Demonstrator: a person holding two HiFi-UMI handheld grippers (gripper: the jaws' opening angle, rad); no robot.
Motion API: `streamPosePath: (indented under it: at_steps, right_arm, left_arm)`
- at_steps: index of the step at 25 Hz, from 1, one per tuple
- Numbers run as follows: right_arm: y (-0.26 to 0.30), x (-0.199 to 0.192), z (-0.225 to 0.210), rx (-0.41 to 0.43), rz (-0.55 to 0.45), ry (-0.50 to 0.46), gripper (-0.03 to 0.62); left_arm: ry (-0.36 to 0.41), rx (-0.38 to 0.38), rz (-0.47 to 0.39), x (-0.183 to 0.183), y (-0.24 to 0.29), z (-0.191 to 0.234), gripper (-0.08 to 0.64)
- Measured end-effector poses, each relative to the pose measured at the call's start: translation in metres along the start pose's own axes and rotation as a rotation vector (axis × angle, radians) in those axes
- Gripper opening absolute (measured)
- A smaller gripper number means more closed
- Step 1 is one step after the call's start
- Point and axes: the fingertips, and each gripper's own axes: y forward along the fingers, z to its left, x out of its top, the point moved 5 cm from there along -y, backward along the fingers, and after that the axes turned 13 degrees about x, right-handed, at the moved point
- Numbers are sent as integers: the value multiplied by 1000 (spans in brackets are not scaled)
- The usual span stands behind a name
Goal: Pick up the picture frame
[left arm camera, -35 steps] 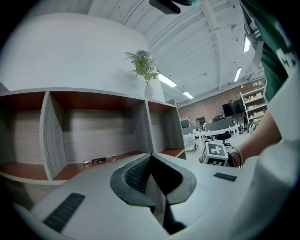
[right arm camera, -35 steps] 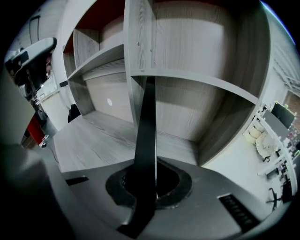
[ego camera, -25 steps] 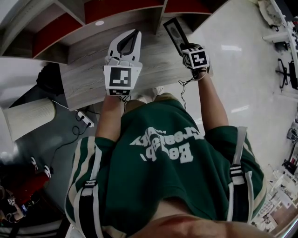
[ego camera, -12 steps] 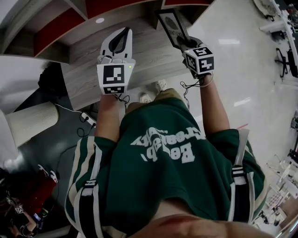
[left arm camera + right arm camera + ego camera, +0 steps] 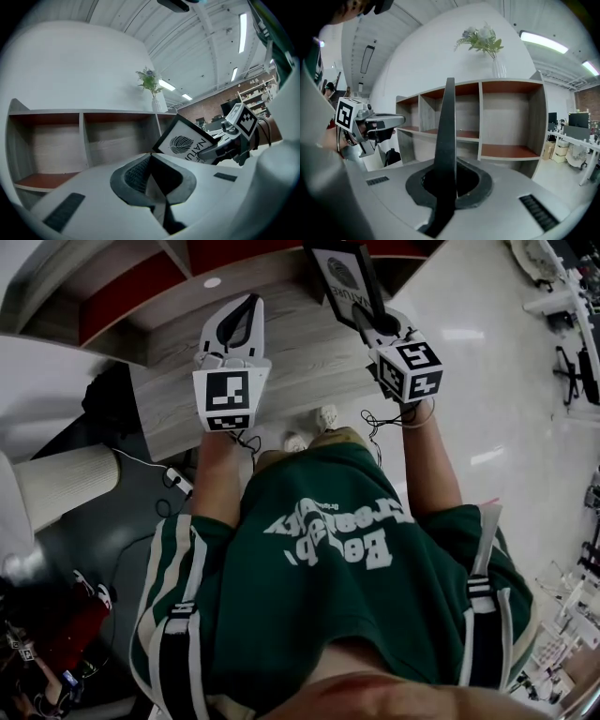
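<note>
The right gripper (image 5: 370, 320) is clamped on the frame (image 5: 339, 273). Its jaws pinch the black border at a lower corner, and the frame hangs in the air, clear of the wooden top (image 5: 300, 371). In the head view it is above that top's far right part, close to the red-floored cubbies (image 5: 131, 287) of the shelf. The frame is tilted, and its white print with a dark leaf and some lettering faces the person. In the right gripper view the frame (image 5: 446, 131) shows edge-on as a thin dark blade rising from between the closed jaws, with the shelf (image 5: 506, 122) and a vase (image 5: 496, 65) of greenery on its top behind it. The left gripper (image 5: 249, 304) is held out level over the left part of the wooden top, near the right one but apart from it. Its jaws meet at the tips with nothing between them, as the left gripper view (image 5: 151, 157) shows. That view also catches the frame (image 5: 185, 143) just to the right, gripped by the right gripper (image 5: 213, 151), in front of the shelf's open cubbies.
</note>
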Motion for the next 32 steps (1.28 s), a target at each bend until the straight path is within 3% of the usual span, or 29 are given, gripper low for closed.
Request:
streamPosePath:
  at_steps: [11, 18, 23, 32]
  right_arm:
    - [-6, 51, 44, 91, -210, -21, 38]
    - [-12, 62, 78, 139, -296, -106, 38]
    - [-30, 67, 87, 146, -309, -158, 38]
    - [-33, 65, 97, 91, -321, -134, 38]
  left_arm:
    - [0, 54, -44, 19, -26, 18, 18]
    - [-3, 83, -62, 27, -43, 24, 18]
    - [-6, 87, -58, 35, -46, 7, 18]
    - [-28, 55, -82, 34, -59, 3, 18]
